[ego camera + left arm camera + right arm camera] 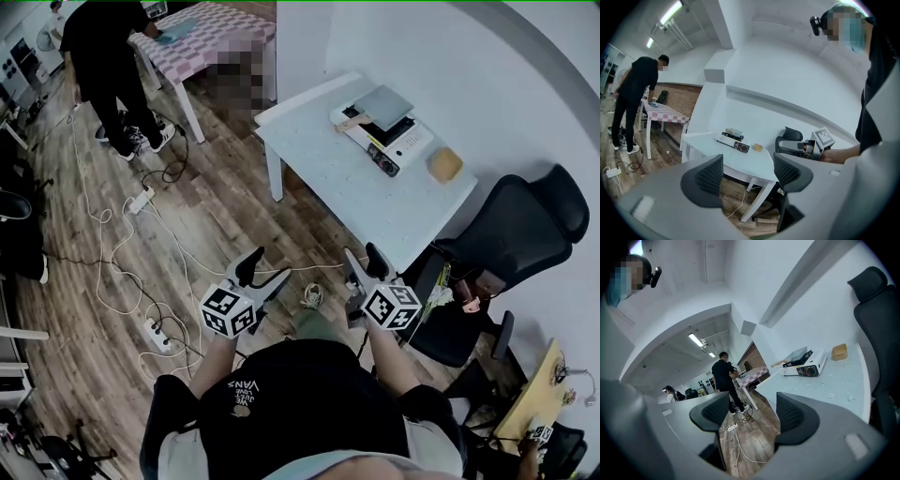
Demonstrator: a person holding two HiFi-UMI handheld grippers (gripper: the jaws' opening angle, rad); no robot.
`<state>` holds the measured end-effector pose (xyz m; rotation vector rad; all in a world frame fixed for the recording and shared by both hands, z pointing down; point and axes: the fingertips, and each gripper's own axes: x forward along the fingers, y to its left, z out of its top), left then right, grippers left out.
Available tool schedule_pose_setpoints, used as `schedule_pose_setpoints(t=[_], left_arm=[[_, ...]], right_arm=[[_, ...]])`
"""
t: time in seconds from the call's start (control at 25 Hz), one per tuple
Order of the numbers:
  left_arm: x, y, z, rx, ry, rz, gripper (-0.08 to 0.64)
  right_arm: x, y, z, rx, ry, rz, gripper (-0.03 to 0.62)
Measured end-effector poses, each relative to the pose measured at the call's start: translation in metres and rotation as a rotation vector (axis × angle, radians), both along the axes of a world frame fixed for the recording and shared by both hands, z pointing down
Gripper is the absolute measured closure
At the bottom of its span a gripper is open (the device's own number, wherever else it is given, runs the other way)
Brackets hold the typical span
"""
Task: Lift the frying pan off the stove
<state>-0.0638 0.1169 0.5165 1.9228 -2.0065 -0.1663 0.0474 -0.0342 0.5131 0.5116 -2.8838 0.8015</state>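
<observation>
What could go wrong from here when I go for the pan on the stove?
Tripping: cables lie on the floor just ahead, between you and the table.
Tipping: the pan has one handle; gripped there alone by the right claw, it may tilt or drag the stove.
Snagging: the chair stands close by the table's near corner.

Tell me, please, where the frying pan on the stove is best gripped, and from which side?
Probably by its pale handle, which juts out sideways past the stove, clear of the square frying pan itself. Come in from that handle end with the open right tool, jaws straddling the handle.
</observation>
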Motion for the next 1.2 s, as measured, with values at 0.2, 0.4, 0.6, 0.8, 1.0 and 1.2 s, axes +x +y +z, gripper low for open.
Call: schedule_pose_setpoints(t=[0.2,0.4,0.6,0.8,1.0,1.2], left_arm=[[-0.024,-0.032,0.004,-0.026,-0.003,0.007,0.245],[-0.047,-0.085,0.001,-0.031,-0.013,0.015,0.245],[-0.071,-0.141,-0.001,-0.042,-0.023,0.026,0.245],[-0.092,-0.192,-0.003,-0.052,-0.032,0.041,0.245],[-0.108,-0.233,-0.004,-0.069,-0.059,0.083,0.245],[-0.131,-0.265,-0.01,-0.063,-0.061,0.115,0.245]], right_arm=[[-0.025,-0.038,0.001,-0.013,-0.021,0.014,0.285],[-0.046,-0.086,0.004,-0.024,-0.03,0.012,0.285],[-0.066,-0.133,0.007,-0.038,-0.042,0.011,0.285],[-0.084,-0.172,0.01,-0.06,-0.051,-0.003,0.285],[-0.101,-0.2,0.019,-0.076,-0.041,-0.03,0.286],[-0.115,-0.214,0.022,-0.095,-0.041,-0.025,0.287]])
